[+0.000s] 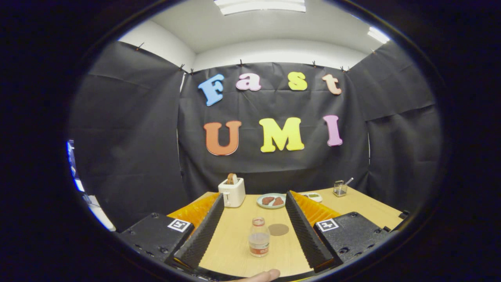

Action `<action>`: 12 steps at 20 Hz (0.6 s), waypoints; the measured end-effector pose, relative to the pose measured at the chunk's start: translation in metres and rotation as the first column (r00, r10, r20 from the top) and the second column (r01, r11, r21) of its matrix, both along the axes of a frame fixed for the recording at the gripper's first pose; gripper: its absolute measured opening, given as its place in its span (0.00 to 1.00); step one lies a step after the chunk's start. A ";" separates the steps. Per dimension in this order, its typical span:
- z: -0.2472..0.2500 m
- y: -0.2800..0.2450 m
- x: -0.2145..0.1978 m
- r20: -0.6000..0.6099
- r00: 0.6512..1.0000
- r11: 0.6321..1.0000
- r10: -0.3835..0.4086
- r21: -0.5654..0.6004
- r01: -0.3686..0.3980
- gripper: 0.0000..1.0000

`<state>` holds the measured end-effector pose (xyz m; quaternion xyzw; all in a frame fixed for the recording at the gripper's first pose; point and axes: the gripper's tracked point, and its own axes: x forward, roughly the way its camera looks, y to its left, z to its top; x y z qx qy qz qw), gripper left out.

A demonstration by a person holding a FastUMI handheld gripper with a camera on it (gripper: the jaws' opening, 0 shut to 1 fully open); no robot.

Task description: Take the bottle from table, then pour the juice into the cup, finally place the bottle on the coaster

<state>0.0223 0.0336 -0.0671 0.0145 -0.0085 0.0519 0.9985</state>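
Fingertip (263,275) of a person at the near tabletop (231,250) edge; tongs (254,203) spread wide, grasping nothing. Between the fingers: bottle (259,237), uncapped, upright, coaster (278,229) just beside it. Beyond, left to right: toaster (232,192), plate (271,200), glass cup (339,188).

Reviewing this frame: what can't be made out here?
- Cup for pouring: the clear container by the far table edge is too small to identify.
- Small clear plastic bottle between the open fingers: cap and juice level unclear.
- Food on the pale plate: too small.
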 end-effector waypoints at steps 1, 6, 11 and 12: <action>-0.005 -0.002 0.004 0.004 1.000 1.000 -0.007 0.004 0.007 1.00; -0.048 -0.012 0.027 -0.015 0.999 0.999 -0.035 -0.016 0.034 1.00; -0.099 -0.009 0.054 -0.042 0.999 0.999 -0.035 -0.027 0.034 1.00; -0.113 -0.006 0.060 -0.059 0.998 0.999 -0.035 -0.030 0.033 1.00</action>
